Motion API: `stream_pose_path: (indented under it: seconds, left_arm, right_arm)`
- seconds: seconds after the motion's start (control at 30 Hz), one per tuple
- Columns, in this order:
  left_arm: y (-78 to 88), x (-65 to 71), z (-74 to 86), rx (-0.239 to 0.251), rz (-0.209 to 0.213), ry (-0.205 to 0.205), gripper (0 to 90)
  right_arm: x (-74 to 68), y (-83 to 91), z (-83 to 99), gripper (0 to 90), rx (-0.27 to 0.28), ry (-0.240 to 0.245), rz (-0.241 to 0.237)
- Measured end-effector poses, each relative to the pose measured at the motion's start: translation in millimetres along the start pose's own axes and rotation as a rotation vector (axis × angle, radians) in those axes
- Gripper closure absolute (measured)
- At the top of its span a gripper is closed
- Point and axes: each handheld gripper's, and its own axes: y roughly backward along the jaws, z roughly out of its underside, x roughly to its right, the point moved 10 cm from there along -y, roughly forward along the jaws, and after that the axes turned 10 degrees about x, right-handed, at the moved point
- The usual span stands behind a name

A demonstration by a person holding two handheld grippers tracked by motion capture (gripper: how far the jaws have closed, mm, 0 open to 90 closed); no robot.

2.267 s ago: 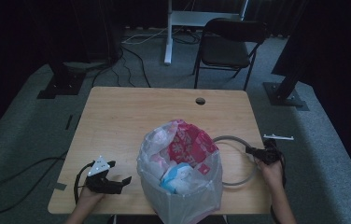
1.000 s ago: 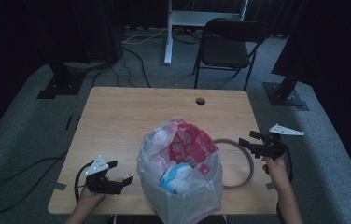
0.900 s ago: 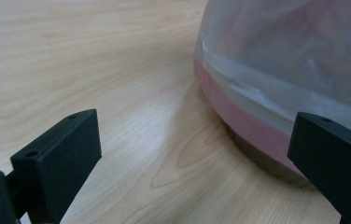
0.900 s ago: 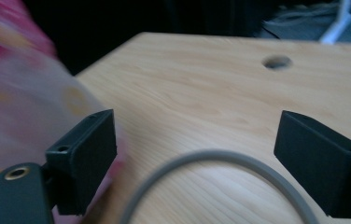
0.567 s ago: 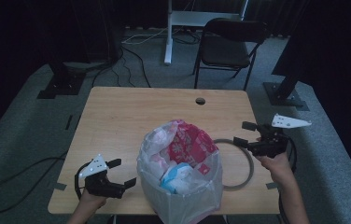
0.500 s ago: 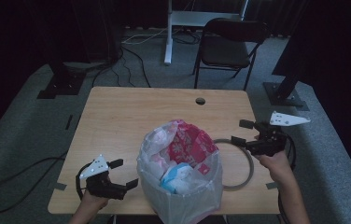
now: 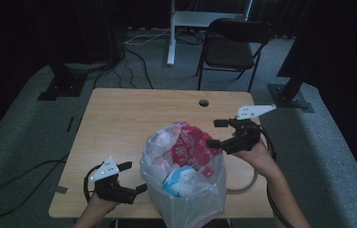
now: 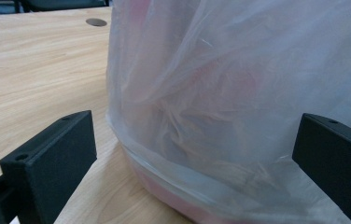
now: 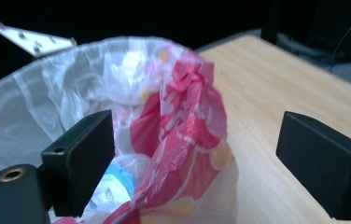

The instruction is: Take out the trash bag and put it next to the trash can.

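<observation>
A clear plastic bag (image 7: 186,194) stuffed with rubbish stands at the table's front middle. A red-and-white patterned bag (image 7: 193,145) and a blue-and-white wrapper (image 7: 179,178) poke out of its mouth. My left gripper (image 7: 134,177) hovers just left of the bag's base, open, with the bag wall (image 8: 220,93) close ahead between its jaws and untouched. My right gripper (image 7: 213,133) is held up at the bag's right, open, facing the red patterned bag (image 9: 183,121) at the top. Its jaws have just been opening, with nothing pinched between them.
The wooden table (image 7: 129,118) has a cable hole (image 7: 203,102) near its far edge. A grey ring (image 7: 250,183) lies on the table right of the bag, under my right forearm. A black chair (image 7: 233,47) and a white desk leg (image 7: 171,33) stand beyond.
My right gripper has risen off the table's right side and swung in toward the bag's top. My left gripper has lifted a little beside the bag's base.
</observation>
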Motion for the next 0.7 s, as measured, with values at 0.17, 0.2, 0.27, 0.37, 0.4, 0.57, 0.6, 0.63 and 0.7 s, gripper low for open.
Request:
stream_pose_path:
  seconds: [0.17, 0.2, 0.27, 0.37, 0.4, 0.57, 0.6, 0.63, 0.7]
  left_arm:
    - [0.5, 9.7, -3.5, 0.0, 0.074, -0.019, 0.0]
    - [0.6, 11.5, -3.7, -0.004, 0.081, -0.029, 0.0]
    - [0.1, 14.5, -4.4, -0.011, 0.098, -0.04, 0.0]
    - [-1.1, 15.0, -6.2, -0.017, 0.107, -0.045, 0.0]
    - [-1.6, 15.0, -7.3, -0.016, 0.112, -0.045, 0.0]
    - [-1.5, 17.1, -18.4, 0.016, 0.144, -0.057, 0.0]
    - [-1.2, 17.6, -20.9, 0.018, 0.153, -0.059, 0.0]
    - [-0.6, 18.7, -24.3, 0.028, 0.165, -0.059, 0.0]
    - [0.9, 21.3, -32.1, 0.051, 0.186, -0.061, 0.0]
  right_arm:
    - [-0.5, -14.7, 12.3, 15.0, -0.05, -0.04, -0.021]
    - [-1.5, -16.5, 13.8, 17.0, -0.055, -0.047, -0.031]
    - [-2.6, -18.9, 16.1, 20.4, -0.067, -0.054, -0.038]
    - [-5.9, -21.0, 16.6, 25.1, -0.074, -0.061, -0.06]
    - [-6.5, -21.2, 16.6, 29.5, -0.078, -0.065, -0.061]
    - [-10.8, -20.3, 17.8, 42.8, -0.093, -0.07, -0.097]
    - [-10.5, -20.0, 18.2, 43.3, -0.097, -0.068, -0.094]
    - [-10.3, -19.8, 18.4, 44.2, -0.101, -0.066, -0.09]
    - [-9.7, -19.8, 18.5, 46.7, -0.104, -0.06, -0.079]
